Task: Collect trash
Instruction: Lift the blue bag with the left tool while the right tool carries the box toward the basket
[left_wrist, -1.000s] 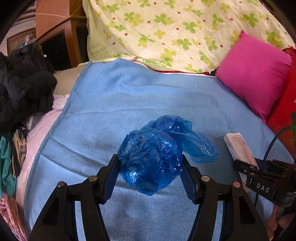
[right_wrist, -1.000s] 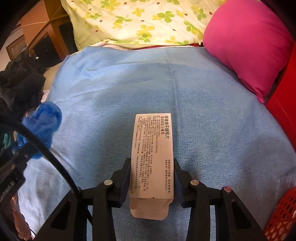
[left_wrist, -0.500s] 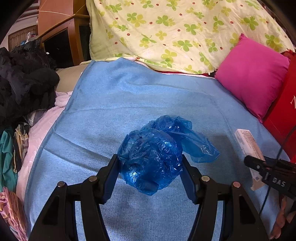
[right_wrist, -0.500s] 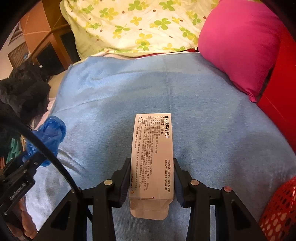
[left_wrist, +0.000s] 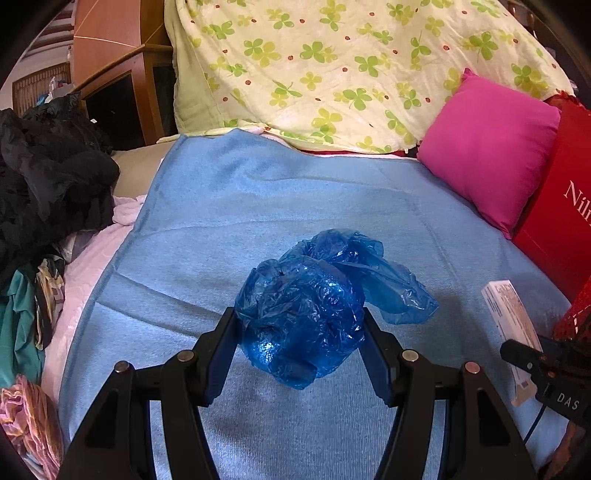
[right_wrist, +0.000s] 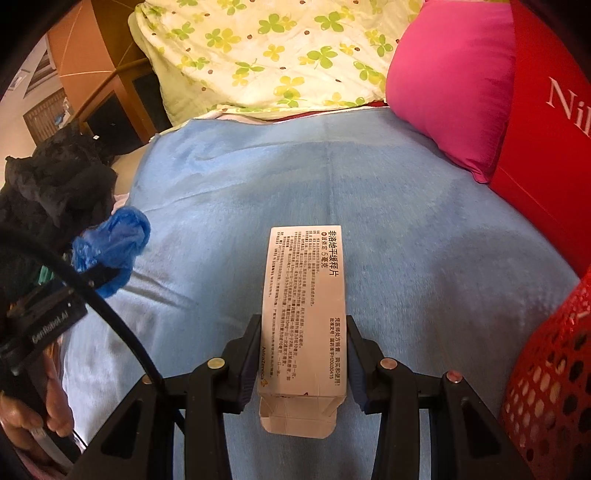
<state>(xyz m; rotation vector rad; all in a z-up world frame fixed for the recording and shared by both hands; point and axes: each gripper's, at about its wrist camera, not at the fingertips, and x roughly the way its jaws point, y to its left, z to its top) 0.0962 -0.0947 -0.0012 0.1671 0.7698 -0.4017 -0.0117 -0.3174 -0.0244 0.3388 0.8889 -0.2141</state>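
My left gripper (left_wrist: 299, 328) is shut on a crumpled blue plastic bag (left_wrist: 306, 306) and holds it above the blue blanket (left_wrist: 258, 206). My right gripper (right_wrist: 303, 339) is shut on a white medicine box (right_wrist: 304, 295) with black printed text, its open end flap toward the camera. The box also shows at the right edge of the left wrist view (left_wrist: 509, 314). The blue bag also shows at the left of the right wrist view (right_wrist: 110, 243).
A red perforated basket (right_wrist: 554, 376) stands at the lower right. A red bag (right_wrist: 546, 122) and a pink pillow (left_wrist: 487, 147) lie at the right. A clover-print quilt (left_wrist: 351, 66) lies at the back. Dark clothes (left_wrist: 48, 177) are piled on the left.
Both grippers have lifted and drawn back with their loads. The red basket has come further into the right wrist view, and the red bag's lettering now shows.
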